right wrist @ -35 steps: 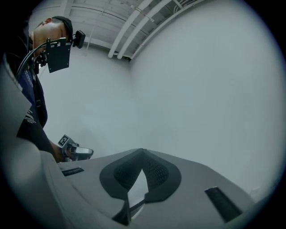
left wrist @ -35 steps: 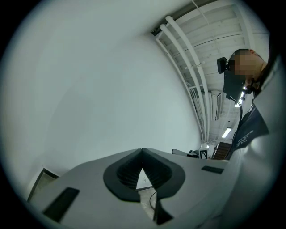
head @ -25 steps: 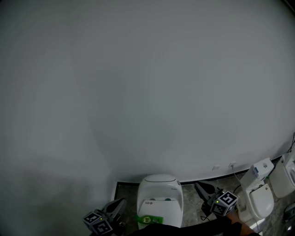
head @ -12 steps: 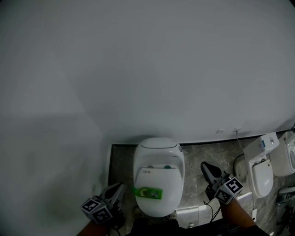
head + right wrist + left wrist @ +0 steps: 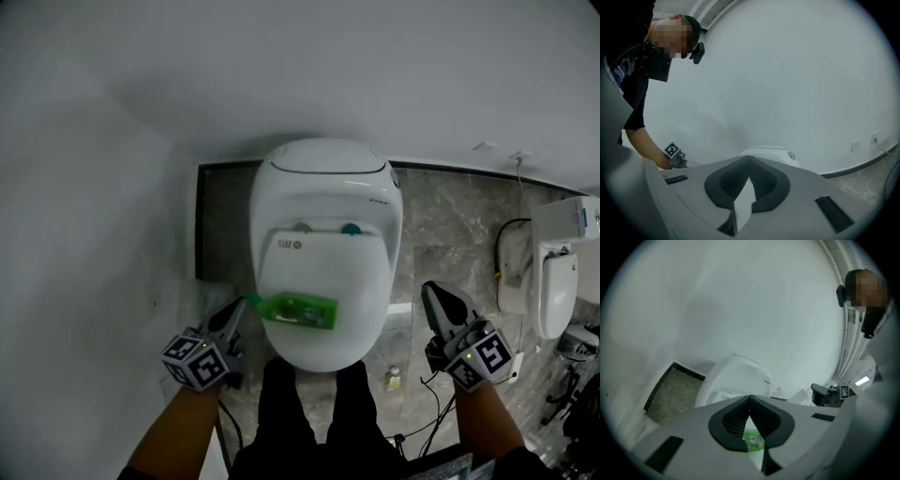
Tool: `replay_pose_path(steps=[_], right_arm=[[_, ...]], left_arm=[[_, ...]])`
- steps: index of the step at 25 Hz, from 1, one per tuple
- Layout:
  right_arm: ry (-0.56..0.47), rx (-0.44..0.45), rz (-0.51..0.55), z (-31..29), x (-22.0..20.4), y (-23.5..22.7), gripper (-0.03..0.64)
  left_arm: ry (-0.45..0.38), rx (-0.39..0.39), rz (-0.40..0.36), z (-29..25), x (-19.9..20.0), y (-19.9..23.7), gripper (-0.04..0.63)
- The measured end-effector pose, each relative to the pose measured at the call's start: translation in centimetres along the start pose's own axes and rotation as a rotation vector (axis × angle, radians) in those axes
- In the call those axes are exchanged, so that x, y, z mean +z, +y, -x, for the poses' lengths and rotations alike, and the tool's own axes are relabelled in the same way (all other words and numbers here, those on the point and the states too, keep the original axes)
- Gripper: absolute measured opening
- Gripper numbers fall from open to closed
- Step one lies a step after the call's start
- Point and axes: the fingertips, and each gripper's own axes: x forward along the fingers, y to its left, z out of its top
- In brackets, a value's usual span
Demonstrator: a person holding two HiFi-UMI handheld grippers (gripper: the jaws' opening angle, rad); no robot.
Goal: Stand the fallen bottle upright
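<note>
A green bottle [image 5: 298, 310] lies on its side across the closed lid of a white toilet [image 5: 323, 262], its cap toward the left. My left gripper [image 5: 234, 312] is shut and empty, its tip just left of the bottle's cap end and apart from it. In the left gripper view the jaws [image 5: 750, 398] meet at the tip, and the bottle [image 5: 752, 440] shows through the gap below them. My right gripper [image 5: 433, 292] hangs to the right of the toilet bowl, shut and empty. In the right gripper view [image 5: 750, 160] the toilet [image 5: 771, 152] lies ahead.
White walls close in behind and on the left. A second white toilet [image 5: 553, 281] stands at the right on the grey marble floor [image 5: 441, 225]. A small bottle [image 5: 394, 378] and cables [image 5: 417, 436] lie on the floor near my right gripper. The person's legs [image 5: 300, 412] stand before the bowl.
The view has tipped from the wall down to the toilet. Both grippers have dropped beside the bowl. The bottle lies as before.
</note>
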Motion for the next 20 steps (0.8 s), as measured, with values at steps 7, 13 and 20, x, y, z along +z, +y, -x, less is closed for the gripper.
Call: replay_pose_path(steps=[7, 13, 20], right_arm=[[0.076, 0.061, -0.026, -3.2, -8.9, 0.0, 0.012], [0.088, 0.073, -0.041, -4.9, -11.9, -0.1, 0.012], [0.132, 0.097, -0.050, -5.2, -14.0, 0.2, 0.012]], left_arm=[[0.047, 0.150, 0.210, -4.2, -8.9, 10.4, 0.059], [0.142, 0.160, 0.419, -7.8, -14.3, 14.5, 0.257], [0.193, 0.122, 0.563, -10.7, -16.3, 15.9, 0.295]])
